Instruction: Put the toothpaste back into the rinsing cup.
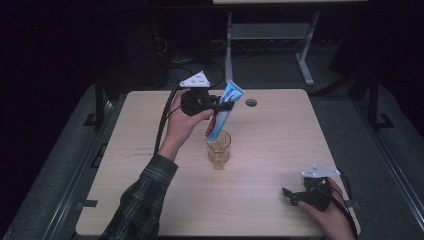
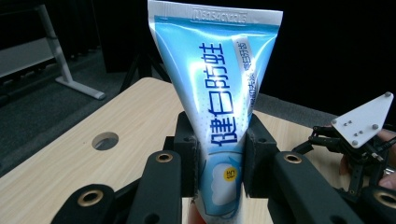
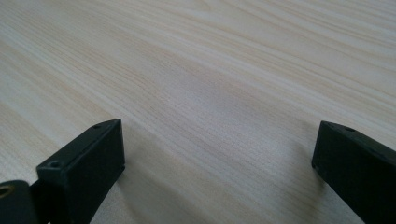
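Left gripper [image 2: 219, 158] clamping blue toothpaste tube [image 2: 215, 93] (crimp end up) above amber glass [image 1: 219, 148]

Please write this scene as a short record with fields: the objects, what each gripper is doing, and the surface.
held object: toothpaste tube, crimped end up, tilted
left gripper: shut on the tube, above the cup
cup: amber glass cup, upright, tube's lower end at its mouth
right gripper: open, low over bare table
surface: light wooden table

Light wood-grain table [image 1: 280, 145] with a round cable hole [image 1: 251, 102] near the far edge. One item stands on it – an amber glass cup [image 1: 219, 149], upright, near centre
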Demonstrator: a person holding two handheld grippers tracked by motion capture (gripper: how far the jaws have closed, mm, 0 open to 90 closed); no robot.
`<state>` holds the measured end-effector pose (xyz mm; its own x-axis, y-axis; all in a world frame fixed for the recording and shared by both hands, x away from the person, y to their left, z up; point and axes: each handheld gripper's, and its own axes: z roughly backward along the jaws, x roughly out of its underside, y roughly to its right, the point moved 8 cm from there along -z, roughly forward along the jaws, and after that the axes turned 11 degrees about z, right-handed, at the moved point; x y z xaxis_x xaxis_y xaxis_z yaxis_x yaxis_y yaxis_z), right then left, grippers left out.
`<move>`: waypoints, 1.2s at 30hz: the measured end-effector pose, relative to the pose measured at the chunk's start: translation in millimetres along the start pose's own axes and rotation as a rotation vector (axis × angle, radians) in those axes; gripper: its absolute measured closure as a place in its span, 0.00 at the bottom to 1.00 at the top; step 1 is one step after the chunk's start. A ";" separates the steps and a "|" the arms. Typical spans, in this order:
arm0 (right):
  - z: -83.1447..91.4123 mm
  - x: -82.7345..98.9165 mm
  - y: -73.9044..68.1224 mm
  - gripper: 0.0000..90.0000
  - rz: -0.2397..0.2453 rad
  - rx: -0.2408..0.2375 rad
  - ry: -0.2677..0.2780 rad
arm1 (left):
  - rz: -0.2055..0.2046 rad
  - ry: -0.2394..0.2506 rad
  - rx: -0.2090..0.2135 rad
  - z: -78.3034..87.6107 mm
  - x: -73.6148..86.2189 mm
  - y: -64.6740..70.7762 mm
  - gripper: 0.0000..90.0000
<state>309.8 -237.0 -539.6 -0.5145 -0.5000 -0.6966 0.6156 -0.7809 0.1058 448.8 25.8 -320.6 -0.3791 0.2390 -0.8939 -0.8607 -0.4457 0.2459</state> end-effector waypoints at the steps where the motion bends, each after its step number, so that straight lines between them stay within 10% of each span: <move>1: 0.1 0.0 -0.1 0.02 0.000 -0.001 0.000 | 0.000 0.002 -0.001 -1.5 0.1 0.0 0.79; 36: 0.8 0.8 -0.6 0.02 0.002 -0.008 0.000 | 0.038 -0.034 0.004 -22.8 44.5 -16.1 0.78</move>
<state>308.6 -237.1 -539.7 -0.5130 -0.5018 -0.6964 0.6213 -0.7769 0.1020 453.5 23.9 -372.8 -0.4226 0.2509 -0.8709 -0.8468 -0.4519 0.2807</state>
